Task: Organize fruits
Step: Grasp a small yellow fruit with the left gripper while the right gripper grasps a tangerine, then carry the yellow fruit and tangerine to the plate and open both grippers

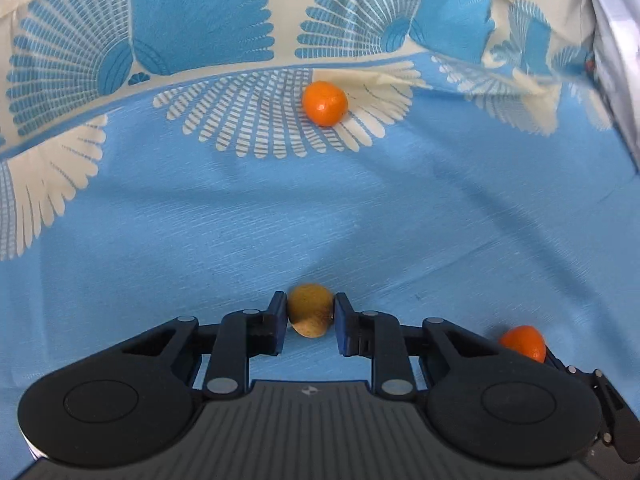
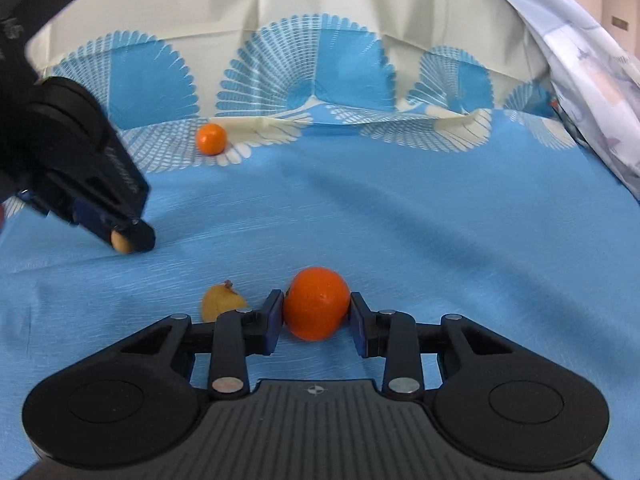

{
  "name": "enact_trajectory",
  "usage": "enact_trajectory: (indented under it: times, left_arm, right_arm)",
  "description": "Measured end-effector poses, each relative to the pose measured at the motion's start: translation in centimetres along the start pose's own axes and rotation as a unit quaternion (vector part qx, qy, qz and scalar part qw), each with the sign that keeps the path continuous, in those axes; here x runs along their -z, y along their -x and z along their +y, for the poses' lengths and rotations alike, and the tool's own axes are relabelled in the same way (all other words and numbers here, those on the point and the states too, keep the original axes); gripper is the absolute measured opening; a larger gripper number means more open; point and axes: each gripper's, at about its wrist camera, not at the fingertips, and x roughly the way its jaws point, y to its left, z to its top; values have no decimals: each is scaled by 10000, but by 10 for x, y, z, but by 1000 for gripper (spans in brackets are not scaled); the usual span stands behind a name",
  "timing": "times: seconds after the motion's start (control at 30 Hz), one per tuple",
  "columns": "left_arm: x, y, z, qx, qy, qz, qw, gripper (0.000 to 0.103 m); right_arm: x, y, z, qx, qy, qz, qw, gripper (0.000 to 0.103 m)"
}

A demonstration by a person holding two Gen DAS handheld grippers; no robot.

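While both hands sit low on the blue cloth (image 2: 440, 220), already gripping. Right gripper (image 2: 317, 312) pinched shut on the orange (image 2: 316, 302), dead ahead between its pads, resting on the cloth. Left gripper (image 1: 311, 314) clamped on the small yellow fruit (image 1: 310, 310), long axis running along the fingers. Second yellow fruit (image 2: 222, 300) just left of the right gripper. Far orange (image 1: 325, 103) well off near the patterned back edge. Next call, probably: straight lift.
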Motion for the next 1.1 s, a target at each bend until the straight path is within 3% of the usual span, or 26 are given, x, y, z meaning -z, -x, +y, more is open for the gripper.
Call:
enact_trajectory:
  times: [0.17,0.3,0.37,0.47,0.63,0.87,1.1]
  left_arm:
    - [7,36,2,-121,41,-55,9999,27]
    - [35,99,9,-202,39,-151,9997,27]
    - [58,135,17,-212,143,-156,9996,27]
    - [96,189,30,-364,285,-133,9988,27]
    - [164,271,55,-678,605,-66,9958,27]
    - [257,381,90,-1070,1112,-246,9877,27]
    - [333,446,108,-1196,1628,-537,9779,27]
  right_arm:
    - [0,3,-18,361,-417,-190,9983,36]
    - [-2,15,-36,801,-680,-292,9940,36]
    - [-8,35,-43,805,-876,-310,9924,36]
    - [-18,87,-48,488,-913,-517,9933,36]
    - [-17,192,-31,-507,-265,-478,9972,36]
    - [-4,325,6,-1782,74,-186,9838,36]
    - [13,411,43,-2274,512,-180,9723,36]
